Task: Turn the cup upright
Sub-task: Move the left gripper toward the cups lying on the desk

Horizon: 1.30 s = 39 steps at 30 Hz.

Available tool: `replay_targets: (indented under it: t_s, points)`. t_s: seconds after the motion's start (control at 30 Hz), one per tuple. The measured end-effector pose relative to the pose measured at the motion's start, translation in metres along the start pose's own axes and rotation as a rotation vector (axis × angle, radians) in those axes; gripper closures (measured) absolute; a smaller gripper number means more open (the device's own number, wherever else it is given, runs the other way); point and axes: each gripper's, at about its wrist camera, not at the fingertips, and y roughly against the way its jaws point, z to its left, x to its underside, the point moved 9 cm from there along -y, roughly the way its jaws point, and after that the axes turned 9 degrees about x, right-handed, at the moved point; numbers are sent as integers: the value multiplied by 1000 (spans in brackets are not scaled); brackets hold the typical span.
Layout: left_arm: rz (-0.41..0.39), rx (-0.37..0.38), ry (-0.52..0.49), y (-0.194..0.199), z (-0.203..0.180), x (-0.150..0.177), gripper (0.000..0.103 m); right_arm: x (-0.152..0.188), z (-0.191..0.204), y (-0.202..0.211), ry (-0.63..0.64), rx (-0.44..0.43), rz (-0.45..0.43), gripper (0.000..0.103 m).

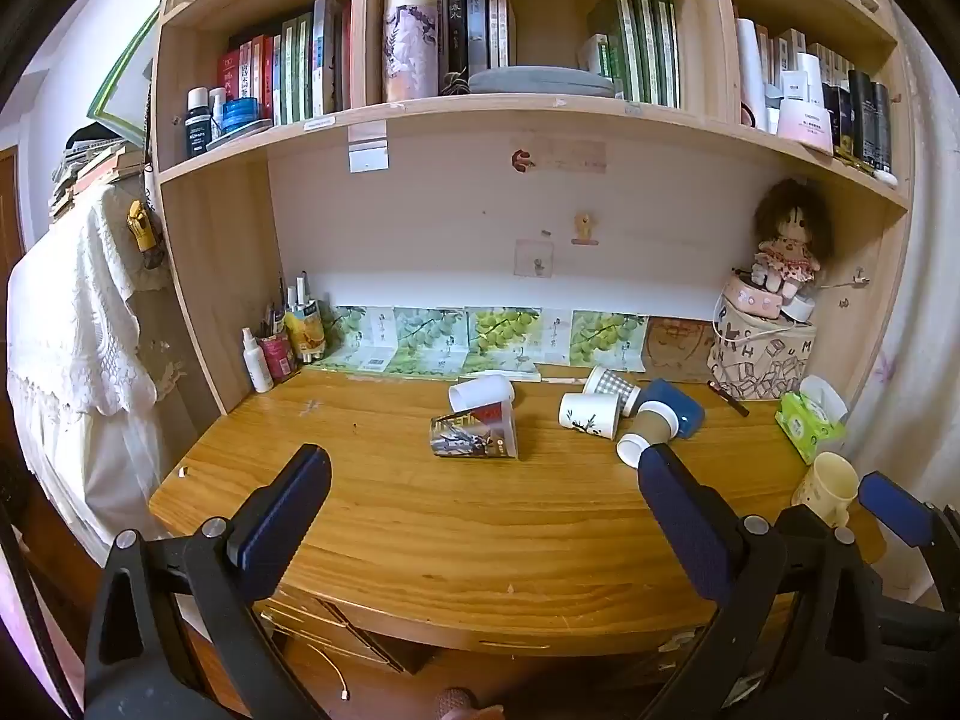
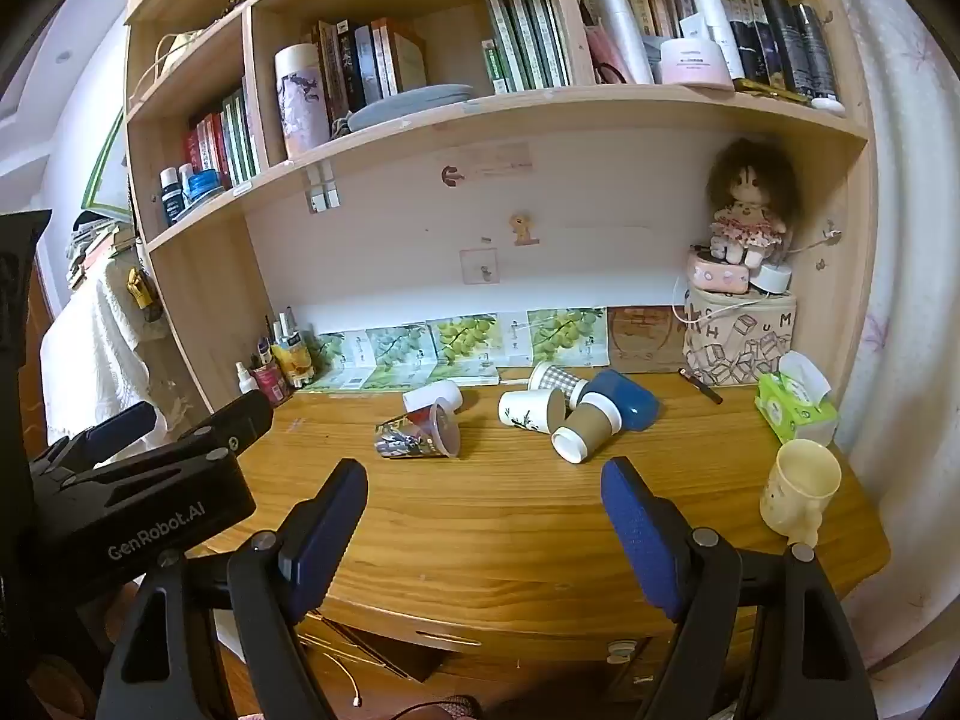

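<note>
wooden desk (image 1: 456, 516) under bookshelves. six cups on sides mid-desk: printed cup (image 1: 474, 437), white one (image 1: 482, 391) behind; checked, bamboo-print, brown (image 1: 648, 432), blue clustered to right. cream mug (image 2: 799, 489) upright at right edge. left gripper (image 1: 483, 498) & right gripper (image 2: 485, 510) both spread wide, holding nothing, near front edge.

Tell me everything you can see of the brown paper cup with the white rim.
The brown paper cup lies on its side on the wooden desk, white rim and open mouth facing the near edge. It looks like kraft paper with a white band at its base. Its base end rests against the tipped blue cup. Neither gripper touches it.
</note>
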Motion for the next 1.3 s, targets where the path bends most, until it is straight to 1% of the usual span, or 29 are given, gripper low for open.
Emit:
replay_targets:
  t_s: [0.13, 0.3, 0.4, 0.5, 0.63, 0.97, 1.13, 1.3]
  points:
    - [-1, -3, -1, 0, 0, 0, 1, 0, -1, 0, 3, 1, -1, 22]
    - [23, -26, -9, -2, 2, 3, 1, -1, -2, 0, 2, -5, 0, 22]
    - [23, -15, -4, 0, 0, 5, 1, -4, 0, 1, 1, -6, 3, 22]
    - [31, -14, 2, -2, 2, 6, 1, 1, -3, 0, -5, -11, 12, 22]
    - [56, 8, 17, -5, 2, 9, 1, 2, -1, -4, -12, -14, 35, 22]
    - [120, 34, 29, -16, -3, 20, 1, 10, -4, -10, -33, -11, 89, 22]
    - [165, 52, 42, -25, 0, 26, 1, 14, -3, -15, -34, -15, 113, 22]
    - [201, 47, 51, -38, 6, 27, 1, 14, 1, -26, -46, -28, 139, 22]
